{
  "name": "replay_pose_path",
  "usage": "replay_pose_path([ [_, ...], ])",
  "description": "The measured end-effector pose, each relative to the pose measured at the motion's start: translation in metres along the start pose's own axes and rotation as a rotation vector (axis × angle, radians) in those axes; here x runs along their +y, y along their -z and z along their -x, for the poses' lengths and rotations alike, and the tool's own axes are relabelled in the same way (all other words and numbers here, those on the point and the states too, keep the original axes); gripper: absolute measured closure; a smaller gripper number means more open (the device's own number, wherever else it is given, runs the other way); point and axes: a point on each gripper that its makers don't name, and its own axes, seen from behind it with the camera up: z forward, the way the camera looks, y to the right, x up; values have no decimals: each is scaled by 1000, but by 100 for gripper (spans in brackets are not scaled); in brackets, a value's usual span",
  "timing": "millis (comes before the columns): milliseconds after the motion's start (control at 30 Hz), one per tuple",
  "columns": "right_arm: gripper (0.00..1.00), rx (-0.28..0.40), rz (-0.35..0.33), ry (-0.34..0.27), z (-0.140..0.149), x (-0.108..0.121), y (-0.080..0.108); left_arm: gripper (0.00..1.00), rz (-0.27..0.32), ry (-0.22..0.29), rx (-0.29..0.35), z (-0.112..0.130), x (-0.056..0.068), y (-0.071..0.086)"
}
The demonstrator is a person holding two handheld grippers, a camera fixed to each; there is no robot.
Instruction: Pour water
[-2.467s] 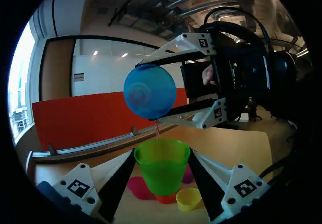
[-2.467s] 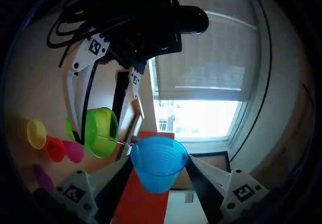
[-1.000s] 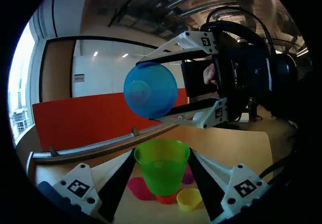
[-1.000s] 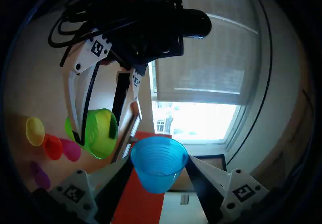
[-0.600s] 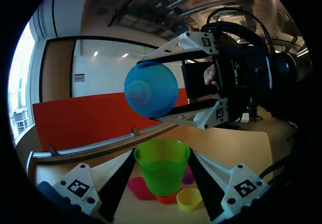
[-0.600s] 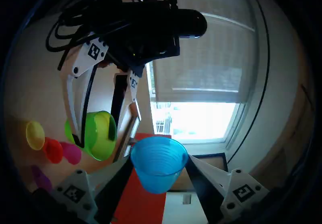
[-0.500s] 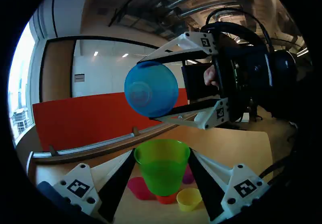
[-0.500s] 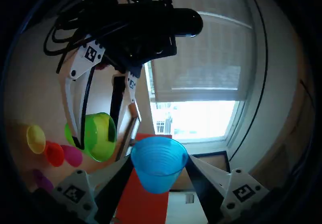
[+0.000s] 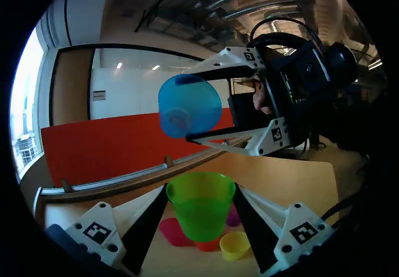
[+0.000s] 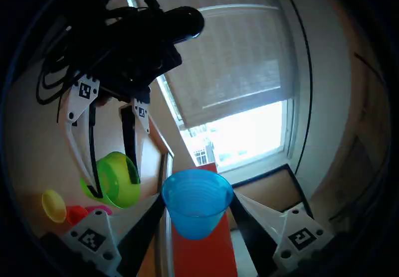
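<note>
My left gripper [image 9: 200,212] is shut on a green cup [image 9: 201,205] that stands upright above the wooden table [image 9: 294,175], with water in its lower part. Above and just behind it hangs the blue cup [image 9: 189,106], tilted with its base toward me, held in the right gripper [image 9: 209,102]. In the right gripper view that gripper [image 10: 197,211] is shut on the blue cup [image 10: 196,202], whose inside looks empty. Farther off to the left, the left gripper [image 10: 107,177] holds the green cup [image 10: 115,179].
Small yellow [image 9: 234,244], red [image 9: 208,245], pink [image 9: 175,231] and purple [image 9: 232,217] cups sit on the table under the green cup. An orange partition [image 9: 109,147] and a rail [image 9: 114,180] run along the table's far edge. A bright window [image 10: 234,137] lies behind the blue cup.
The thin stream of water from the blue cup into the green cup has stopped. The right gripper has since lifted and turned the blue cup back, away from the green cup.
</note>
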Motion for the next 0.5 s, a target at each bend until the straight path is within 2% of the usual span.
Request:
replay_pose_path([
  [233, 8, -6, -2, -150, 6, -4, 2, 11, -5, 0, 0, -1, -2, 2],
  [500, 8, -20, -12, -359, 12, -13, 2, 11, -7, -1, -2, -2, -3, 3],
])
